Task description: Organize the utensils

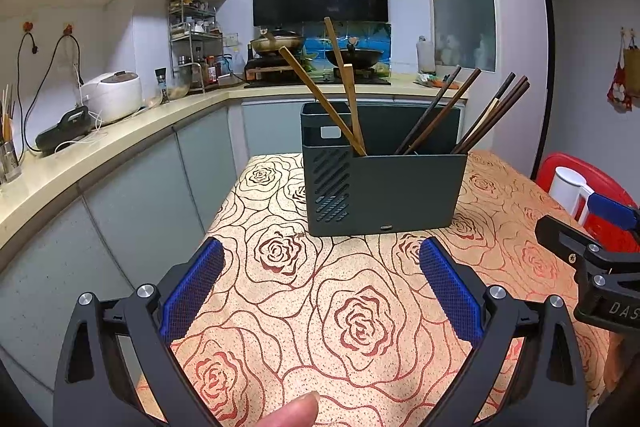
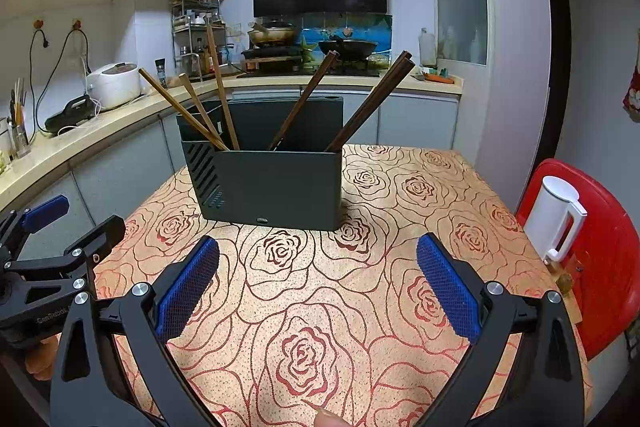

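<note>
1. Left wrist view: we hold the left gripper low over a table w/ a rose-patterned cloth. Its blue-padded fingers are spread wide w/ nothing between them. A thumb tip shows at the bottom edge.
2. Straight ahead on the table stands a dark utensil holder, slotted on its left side. Light bamboo chopsticks lean in its left compartment; dark wooden chopsticks fan out of the middle and right. All utensils we can see are already in the holder, well apart from our fingers.
3. At the right edge the right gripper juts in; from here we can't tell how its jaws stand.
4. Right wrist view: the right gripper is also spread wide and empty, above the cloth, holder ahead and slightly left. Light sticks on the left, dark sticks centre and right.
5. The left gripper shows at the left edge. A white kettle on a red stool sits just beside the table's right side.
6. Our judgement: likely step is regrouping sticks. Approach from above, pinch one stick near its top end, lift along its lean so the holder doesn't tip; steady the holder w/ the other gripper if needed.
</note>
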A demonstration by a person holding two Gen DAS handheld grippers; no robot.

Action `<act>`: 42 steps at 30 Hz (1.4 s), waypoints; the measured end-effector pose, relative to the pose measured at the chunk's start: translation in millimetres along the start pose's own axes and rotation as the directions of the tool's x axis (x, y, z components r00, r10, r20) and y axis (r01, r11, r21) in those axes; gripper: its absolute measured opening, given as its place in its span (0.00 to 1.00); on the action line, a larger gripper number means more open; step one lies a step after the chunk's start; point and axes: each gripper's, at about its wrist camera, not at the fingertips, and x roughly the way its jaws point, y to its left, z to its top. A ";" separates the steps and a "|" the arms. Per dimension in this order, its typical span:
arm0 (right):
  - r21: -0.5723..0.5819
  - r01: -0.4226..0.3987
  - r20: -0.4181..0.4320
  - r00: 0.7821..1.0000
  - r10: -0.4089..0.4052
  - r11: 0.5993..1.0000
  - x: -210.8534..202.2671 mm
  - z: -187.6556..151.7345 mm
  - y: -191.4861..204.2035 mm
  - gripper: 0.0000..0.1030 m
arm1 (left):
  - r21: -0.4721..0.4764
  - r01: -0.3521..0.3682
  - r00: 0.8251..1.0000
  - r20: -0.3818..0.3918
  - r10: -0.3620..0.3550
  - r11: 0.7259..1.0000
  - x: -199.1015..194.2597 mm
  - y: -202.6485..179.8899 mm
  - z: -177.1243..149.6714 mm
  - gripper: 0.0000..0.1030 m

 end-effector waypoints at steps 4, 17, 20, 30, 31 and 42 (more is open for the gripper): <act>0.000 0.000 0.000 1.000 0.000 1.000 0.1 0.2 0.3 0.93 | 0.000 0.002 1.000 -0.008 -0.002 1.000 1.5 -0.1 -0.7 0.92; 0.000 0.001 -0.001 1.000 -0.001 1.000 0.1 0.1 0.1 0.93 | 0.001 0.005 1.000 -0.016 -0.005 1.000 4.0 -1.3 -1.3 0.92; 0.000 0.001 -0.001 1.000 -0.001 1.000 0.5 0.0 1.1 0.93 | 0.001 0.007 1.000 -0.019 -0.007 1.000 4.5 -1.2 -2.0 0.92; 0.001 -0.001 -0.003 1.000 0.001 1.000 0.6 0.0 0.9 0.93 | 0.002 0.008 1.000 -0.020 -0.008 1.000 5.2 -1.8 -2.3 0.92; 0.001 0.000 -0.003 1.000 0.000 1.000 0.6 0.4 1.3 0.93 | 0.002 0.008 1.000 -0.020 -0.008 1.000 5.2 -1.8 -2.3 0.92; 0.002 -0.001 -0.007 1.000 0.001 1.000 2.2 -3.0 2.0 0.93 | 0.002 0.007 1.000 -0.020 -0.007 1.000 5.3 -2.0 -2.1 0.92</act>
